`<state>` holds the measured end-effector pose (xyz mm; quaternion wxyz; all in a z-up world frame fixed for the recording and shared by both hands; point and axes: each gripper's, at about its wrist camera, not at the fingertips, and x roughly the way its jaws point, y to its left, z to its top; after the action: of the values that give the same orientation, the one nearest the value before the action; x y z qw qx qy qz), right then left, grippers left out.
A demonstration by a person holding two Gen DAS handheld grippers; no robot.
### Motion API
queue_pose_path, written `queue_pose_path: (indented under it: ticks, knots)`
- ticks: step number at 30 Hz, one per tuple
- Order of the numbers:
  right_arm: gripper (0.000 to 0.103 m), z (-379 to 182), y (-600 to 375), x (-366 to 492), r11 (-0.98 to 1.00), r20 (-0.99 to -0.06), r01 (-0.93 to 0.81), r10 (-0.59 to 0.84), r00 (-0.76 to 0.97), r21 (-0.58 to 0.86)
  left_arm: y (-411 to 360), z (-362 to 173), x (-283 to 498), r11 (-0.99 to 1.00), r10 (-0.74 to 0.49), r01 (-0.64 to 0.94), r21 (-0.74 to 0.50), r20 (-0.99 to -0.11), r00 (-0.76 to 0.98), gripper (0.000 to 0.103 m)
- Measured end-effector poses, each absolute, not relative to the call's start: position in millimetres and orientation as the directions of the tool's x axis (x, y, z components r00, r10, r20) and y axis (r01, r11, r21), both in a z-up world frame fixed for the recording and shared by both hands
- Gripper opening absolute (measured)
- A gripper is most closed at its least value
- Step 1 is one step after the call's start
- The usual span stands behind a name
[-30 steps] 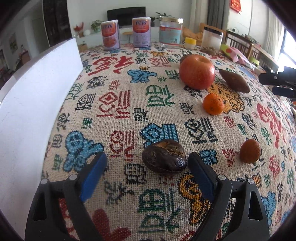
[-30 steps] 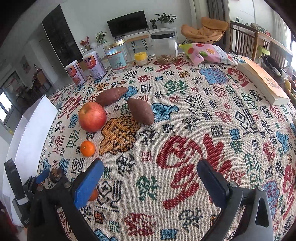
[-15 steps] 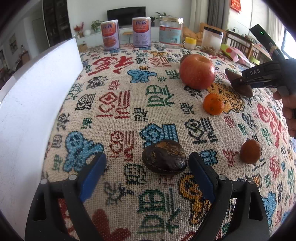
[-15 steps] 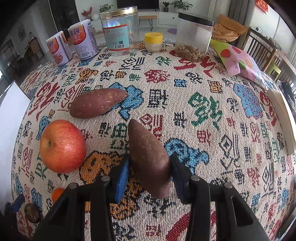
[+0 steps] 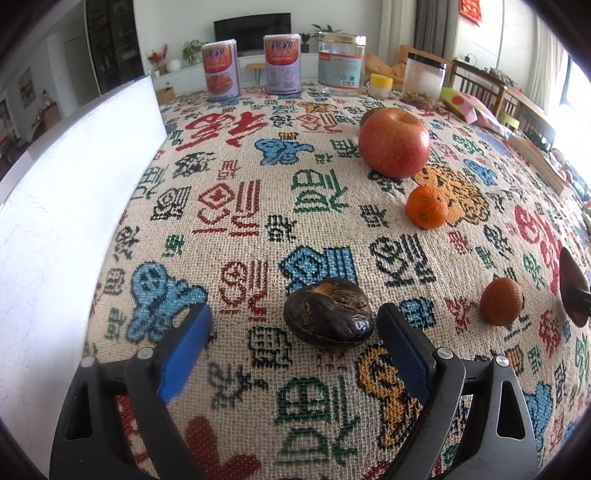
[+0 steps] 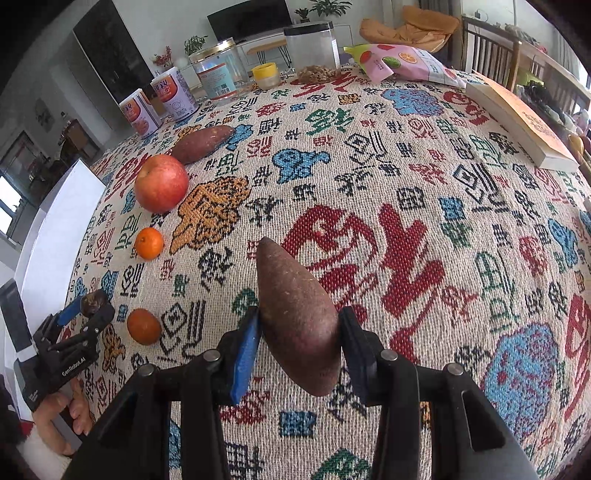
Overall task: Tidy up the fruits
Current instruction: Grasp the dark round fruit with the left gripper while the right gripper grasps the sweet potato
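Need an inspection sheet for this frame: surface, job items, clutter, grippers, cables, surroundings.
Surface: table under a woven patterned cloth; white board at its left edge.
Job's things: apple, two oranges, a dark wrinkled fruit, one sweet potato lying on the cloth, another sweet potato in the right gripper.
Clutter: two cans, clear jars, small yellow-lidded jar, snack bag, book.
Grippers: left gripper open, dark fruit between its fingers, untouched; right gripper shut on the sweet potato, jaws have just been closing.
Cables: nothing seen.
Surroundings: living room, TV, plants, wooden chairs.
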<state>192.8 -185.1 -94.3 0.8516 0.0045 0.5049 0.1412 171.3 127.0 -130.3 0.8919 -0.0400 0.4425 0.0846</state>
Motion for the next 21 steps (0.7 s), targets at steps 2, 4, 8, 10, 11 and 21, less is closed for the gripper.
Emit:
queue_pose_path:
  ticks: [2,4,8,10,11,21]
  knots:
    - [0.044,-105.0,-185.7,164.3,0.964,-0.828,-0.246,0.221,0.516,0.103,127.0,-130.7,171.5,0.982,0.119,-0.188,0.006,-0.796,0.593,0.093]
    - [0.050,-114.8,-183.5,144.0,0.964,-0.792,-0.264,0.190,0.580,0.039,126.9,-130.6,171.6,0.982,0.120,-0.189,0.007,-0.796,0.593,0.093]
    - [0.072,-114.5,-174.1,141.4,0.956,-0.788,-0.294,0.179,0.589,-0.003,126.4,-130.6,171.3,0.982,0.119,-0.188,0.006,-0.796,0.593,0.093]
    - [0.073,-117.3,-179.6,143.5,0.962,-0.780,-0.271,0.186,0.597,0.022,126.4,-130.6,171.4,0.982,0.119,-0.189,0.007,-0.796,0.593,0.093]
    - [0.074,-119.0,-178.5,144.0,0.963,-0.779,-0.267,0.187,0.599,0.026,126.0,-130.7,171.2,0.982,0.120,-0.189,0.007,-0.796,0.593,0.093]
    - [0.087,-122.6,-168.7,144.5,0.953,-0.790,-0.303,0.183,0.585,-0.003,125.9,-131.1,171.3,0.982,0.121,-0.190,0.007,-0.796,0.592,0.094]
